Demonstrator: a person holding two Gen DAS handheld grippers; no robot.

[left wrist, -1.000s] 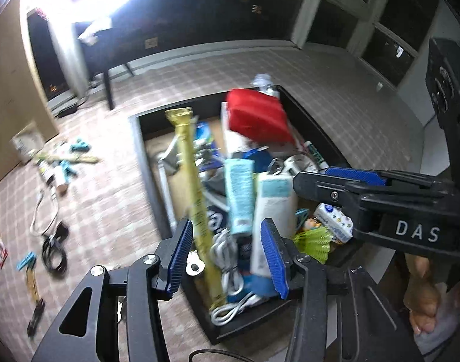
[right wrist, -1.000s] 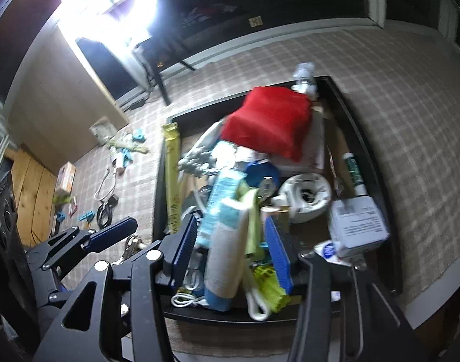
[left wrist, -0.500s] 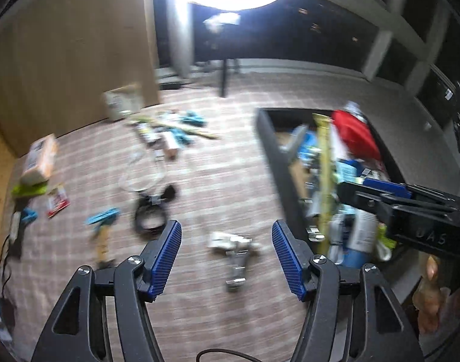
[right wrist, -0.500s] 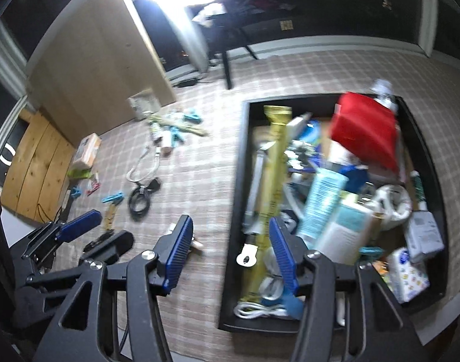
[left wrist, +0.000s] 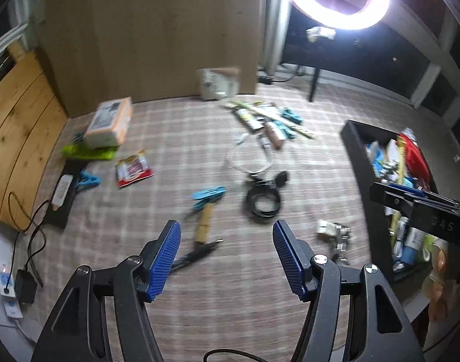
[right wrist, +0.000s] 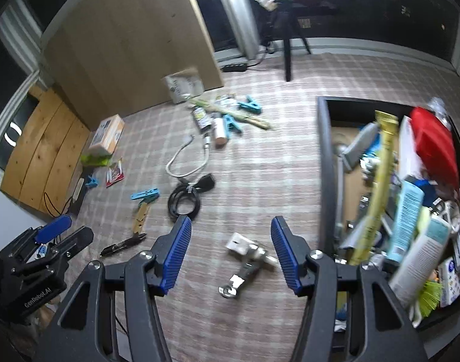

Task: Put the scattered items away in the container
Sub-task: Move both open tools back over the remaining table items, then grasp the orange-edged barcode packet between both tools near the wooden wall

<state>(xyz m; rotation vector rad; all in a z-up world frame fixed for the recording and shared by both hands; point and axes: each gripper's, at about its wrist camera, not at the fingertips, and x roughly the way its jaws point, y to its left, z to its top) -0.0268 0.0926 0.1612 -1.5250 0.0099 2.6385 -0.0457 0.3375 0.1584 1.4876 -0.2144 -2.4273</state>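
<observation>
A black tray at the right holds several items, among them a red pouch and a yellow strip; it also shows in the left wrist view. My left gripper is open and empty above the carpet, near a wooden clip and a black pen. My right gripper is open and empty above a metal buckle piece. A coiled black cable, a white cable and blue clips lie scattered.
A pile of small items lies further back by a white box. An orange packet, a green bag and a red sachet lie at the left. A power strip sits at lower left. A wooden panel stands behind.
Both grippers have swung left, away from over the tray and toward the scattered items on the carpet. Both stay open and empty.
</observation>
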